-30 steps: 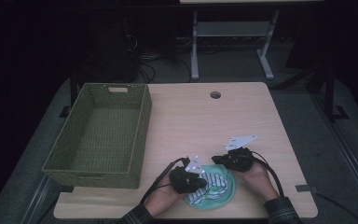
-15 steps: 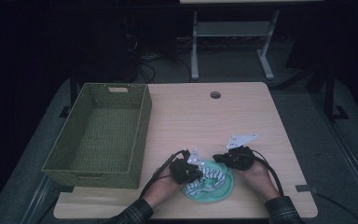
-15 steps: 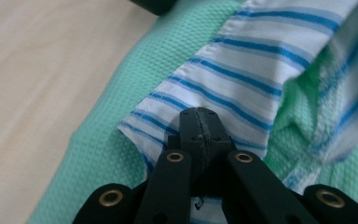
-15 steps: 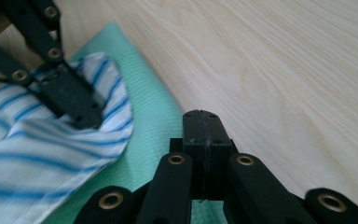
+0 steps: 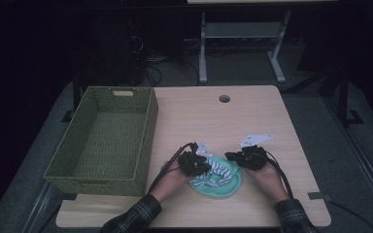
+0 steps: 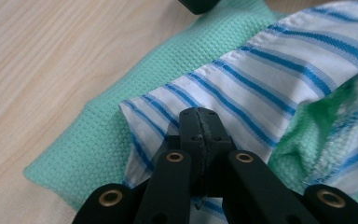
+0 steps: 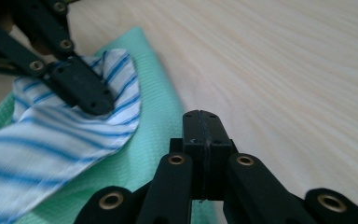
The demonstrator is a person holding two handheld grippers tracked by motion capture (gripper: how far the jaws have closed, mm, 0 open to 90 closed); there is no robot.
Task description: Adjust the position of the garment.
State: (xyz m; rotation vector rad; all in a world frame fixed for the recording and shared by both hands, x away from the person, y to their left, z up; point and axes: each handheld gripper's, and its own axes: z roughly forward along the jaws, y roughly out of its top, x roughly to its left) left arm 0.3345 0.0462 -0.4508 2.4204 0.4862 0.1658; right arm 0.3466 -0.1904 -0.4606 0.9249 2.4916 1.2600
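Dim room, light wood table (image 5: 252, 121). We had the left gripper (image 6: 200, 122) clenched on a fold of the striped cloth (image 6: 270, 79), which lay on the green towel (image 6: 98, 135) at the table's near edge. Right gripper (image 7: 200, 125) was closed on nothing we could see, sitting at the towel's edge. We judged the fold in progress: carry the pinched edge low and level across, pin the towel with the right one so it wouldn't slide. Wicker basket (image 5: 102, 136) sat to the left, well apart
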